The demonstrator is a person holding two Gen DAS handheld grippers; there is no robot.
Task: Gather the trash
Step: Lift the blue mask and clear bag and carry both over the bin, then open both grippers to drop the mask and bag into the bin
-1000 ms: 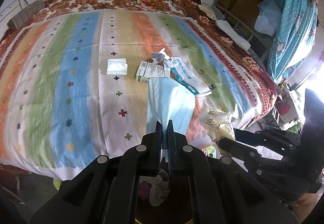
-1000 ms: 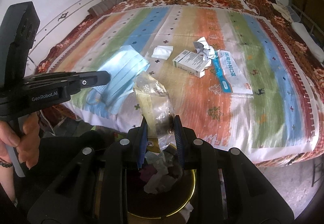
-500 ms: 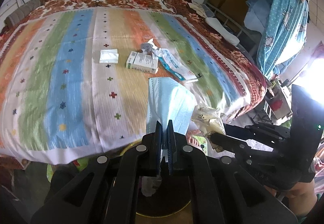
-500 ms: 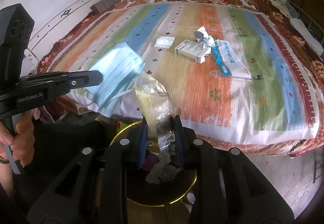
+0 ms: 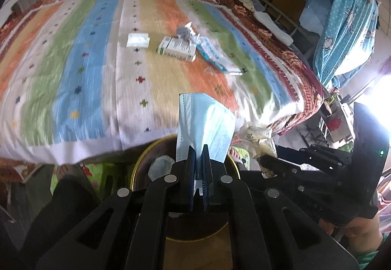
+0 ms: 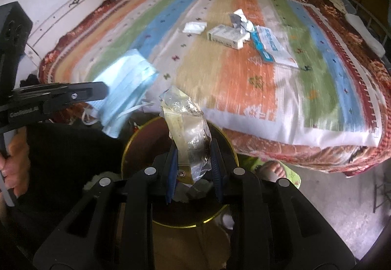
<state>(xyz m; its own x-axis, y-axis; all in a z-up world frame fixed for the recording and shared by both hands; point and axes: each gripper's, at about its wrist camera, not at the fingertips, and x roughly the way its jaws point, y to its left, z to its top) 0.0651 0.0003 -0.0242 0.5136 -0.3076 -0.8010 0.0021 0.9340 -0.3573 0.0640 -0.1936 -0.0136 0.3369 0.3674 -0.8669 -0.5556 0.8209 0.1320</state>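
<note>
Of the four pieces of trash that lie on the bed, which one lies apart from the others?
The folded white tissue. It lies alone, left of the small box; the box, crumpled paper and blue-white packet touch or overlap.

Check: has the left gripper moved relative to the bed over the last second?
Yes. The left gripper, shut on the blue mask, has pulled back off the bed to above the bin.

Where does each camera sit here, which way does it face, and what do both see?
Left wrist: on the left gripper, facing the bed; shows the clamped mask and right gripper.
Right wrist: on the right gripper, facing the bed; shows the gripped wrapper and left hand.
Shared: bin, box.
</note>
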